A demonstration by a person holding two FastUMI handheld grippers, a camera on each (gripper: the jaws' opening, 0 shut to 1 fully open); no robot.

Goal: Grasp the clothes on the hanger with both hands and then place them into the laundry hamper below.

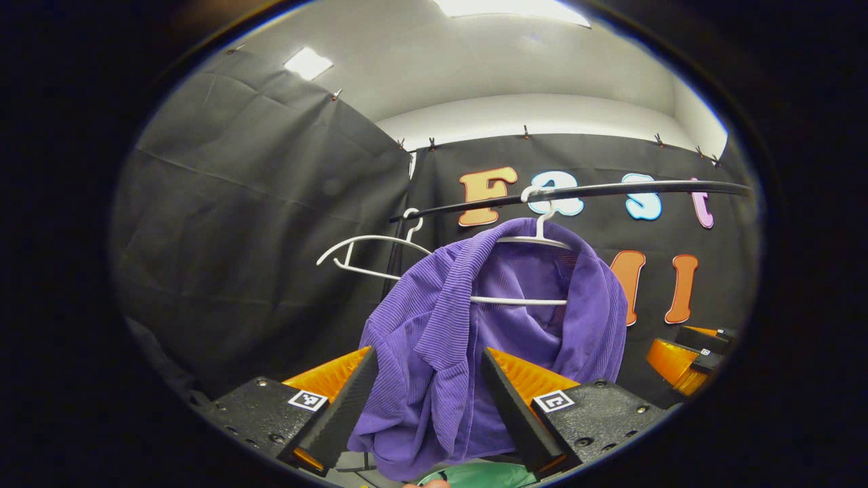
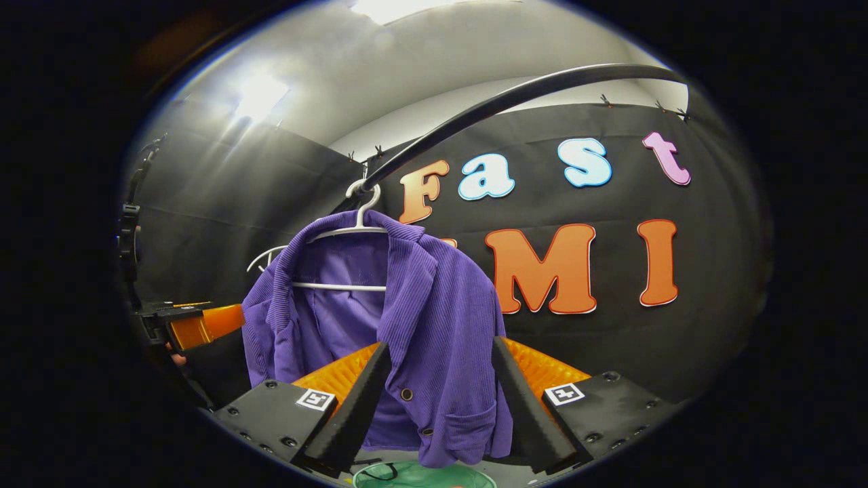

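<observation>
Left gripper (image 1: 427,400) and right gripper (image 2: 441,400) are both released, jaws straddling the purple jacket (image 2: 434,318) without pinching. Each should advance, then clamp a front panel before lifting it off the hanger (image 2: 339,234). The green hamper (image 2: 424,476) sits at bottom centre. An empty hanger (image 1: 366,254) appears mid-left in the left gripper view.

No readable text anywhere; the black-and-white square markers (image 2: 316,399) on the tools carry only coded patterns.
</observation>
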